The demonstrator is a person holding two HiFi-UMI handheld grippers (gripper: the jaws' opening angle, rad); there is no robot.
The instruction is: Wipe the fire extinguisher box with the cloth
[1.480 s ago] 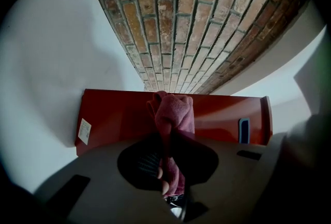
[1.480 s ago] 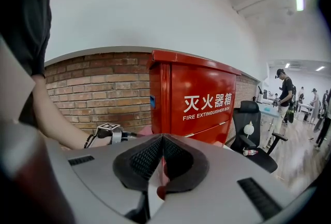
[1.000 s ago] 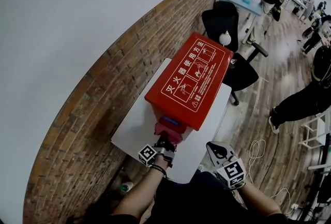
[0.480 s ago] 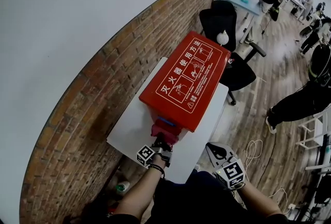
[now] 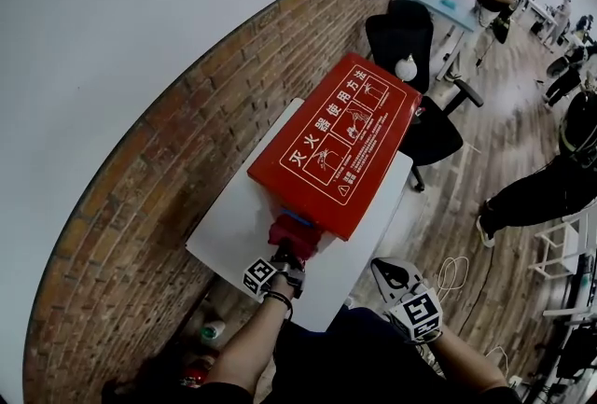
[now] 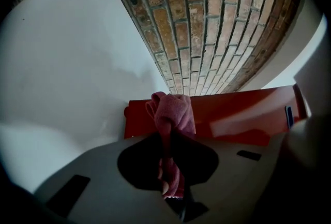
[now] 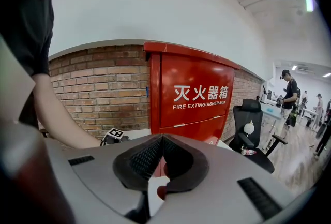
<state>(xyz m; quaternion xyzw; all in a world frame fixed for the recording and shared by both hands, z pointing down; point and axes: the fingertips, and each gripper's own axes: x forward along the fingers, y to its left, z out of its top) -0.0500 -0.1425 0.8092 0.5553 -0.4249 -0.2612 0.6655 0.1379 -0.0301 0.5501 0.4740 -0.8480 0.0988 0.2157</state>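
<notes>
In the head view, the red fire extinguisher box point(image 5: 340, 146) stands on a white table point(image 5: 233, 229), with the left gripper point(image 5: 282, 255) at its near end. The left gripper view shows the jaws clamped on a maroon cloth point(image 6: 173, 114) that touches the box. In the right gripper view, the right gripper point(image 7: 162, 137) is closed and empty, facing the box's front.

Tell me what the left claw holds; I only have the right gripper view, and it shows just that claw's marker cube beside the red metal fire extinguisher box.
Observer: The left claw is shut on a dark pink cloth.
Operator: Where does the cloth sit?
Observer: It looks pressed against the near end wall of the red metal fire extinguisher box, high up.
Operator: What's on its top?
Observer: A white-printed instruction panel.
</notes>
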